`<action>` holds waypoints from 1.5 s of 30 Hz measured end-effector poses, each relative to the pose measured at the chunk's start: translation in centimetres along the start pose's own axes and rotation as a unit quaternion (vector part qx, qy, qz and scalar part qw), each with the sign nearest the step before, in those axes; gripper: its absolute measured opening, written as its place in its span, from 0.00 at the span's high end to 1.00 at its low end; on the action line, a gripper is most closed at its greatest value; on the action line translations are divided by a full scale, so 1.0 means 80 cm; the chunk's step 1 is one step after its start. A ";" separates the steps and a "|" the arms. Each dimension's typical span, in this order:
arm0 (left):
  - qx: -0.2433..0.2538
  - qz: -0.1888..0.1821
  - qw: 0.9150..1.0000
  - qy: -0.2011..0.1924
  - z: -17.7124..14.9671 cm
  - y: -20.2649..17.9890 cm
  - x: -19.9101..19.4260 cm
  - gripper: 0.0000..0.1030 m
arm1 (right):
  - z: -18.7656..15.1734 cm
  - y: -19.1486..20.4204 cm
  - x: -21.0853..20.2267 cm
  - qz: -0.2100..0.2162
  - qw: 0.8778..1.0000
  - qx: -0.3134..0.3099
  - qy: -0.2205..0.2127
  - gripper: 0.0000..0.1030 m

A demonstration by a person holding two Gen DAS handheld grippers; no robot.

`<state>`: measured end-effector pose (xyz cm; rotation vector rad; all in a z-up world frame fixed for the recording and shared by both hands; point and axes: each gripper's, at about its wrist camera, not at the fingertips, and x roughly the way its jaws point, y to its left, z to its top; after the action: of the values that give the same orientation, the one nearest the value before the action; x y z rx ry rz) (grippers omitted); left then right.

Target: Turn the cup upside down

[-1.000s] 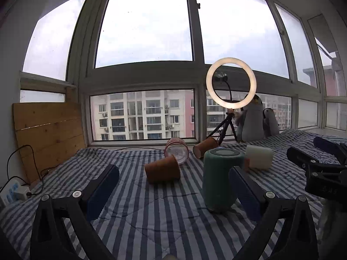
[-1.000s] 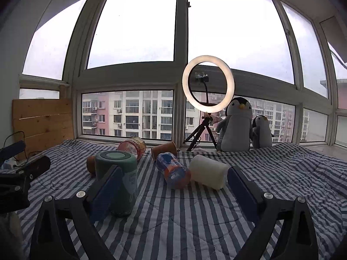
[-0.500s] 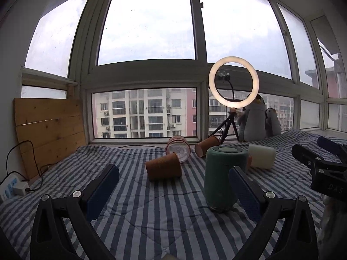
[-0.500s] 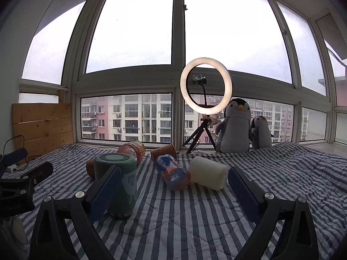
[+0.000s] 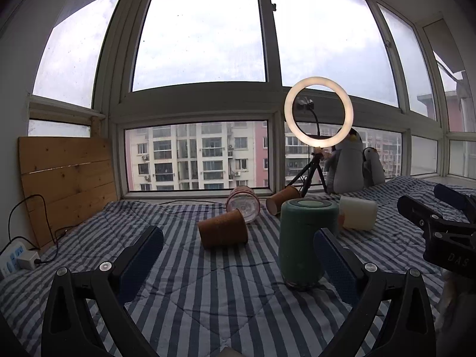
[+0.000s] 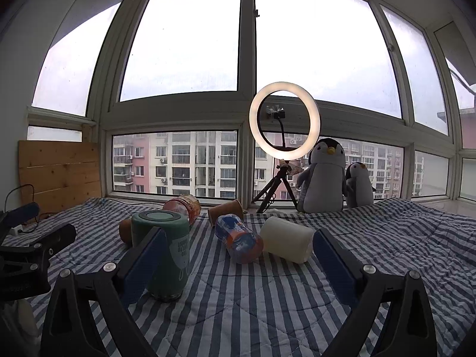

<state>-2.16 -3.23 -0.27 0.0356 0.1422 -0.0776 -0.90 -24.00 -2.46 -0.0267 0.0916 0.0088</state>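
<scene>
Left gripper [image 5: 238, 255] spread wide above the blue-and-white striped quilt [image 5: 208, 297], grasping nothing, blue-padded fingers [image 5: 142, 255] well apart. Right gripper [image 6: 238, 255] likewise splayed and empty; its black frame also visible at the right edge of the left wrist view. Tall dark-green cylindrical cup [image 5: 308, 241] standing on end on the quilt, flat ringed end up, bearing pale lettering on its side [image 6: 162, 250]; standing upside down, by the look of it, though hard to confirm from these angles. In the left view, just beyond the left gripper's right finger; in the right view, partly hidden behind the right gripper's left finger. No contact visible with either tool. Behind it, lying on their sides: brown paper cup [image 5: 223, 232], a second brown paper cup [image 5: 282, 200] farther back near the window, clear ribbed plastic cup with pinkish print [image 5: 243, 203], blue-and-orange labelled plastic bottle [image 6: 239, 238], and off-white plastic cylinder [image 6: 287, 243] just beside that bottle. Against the window: lit ring light on a black tripod [image 6: 285, 120], large grey plush penguin [image 6: 324, 178], smaller plush penguin [image 6: 358, 189]. Far left: pale wooden board [image 5: 65, 178] leaning on the wall, white power strip [image 5: 17, 260] with black cable.
</scene>
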 end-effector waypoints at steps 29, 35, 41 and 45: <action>-0.026 0.011 1.000 -0.013 0.001 0.012 -0.012 0.01 | -0.001 -0.013 -0.010 -0.014 0.999 0.022 -0.024 0.03; -0.026 0.012 1.000 -0.013 0.000 0.012 -0.012 0.01 | -0.001 -0.014 -0.009 -0.014 0.999 0.023 -0.026 0.03; -0.025 0.012 1.000 -0.011 -0.001 0.013 -0.013 0.01 | -0.001 -0.014 -0.010 -0.014 0.999 0.025 -0.028 0.03; -0.025 0.012 1.000 -0.010 -0.002 0.014 -0.012 0.01 | -0.001 -0.014 -0.011 -0.014 0.999 0.025 -0.028 0.02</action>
<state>-3.02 -2.05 -0.22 -0.0126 0.1227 -0.0497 -1.77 -25.13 -2.42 0.0215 0.0363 -0.0205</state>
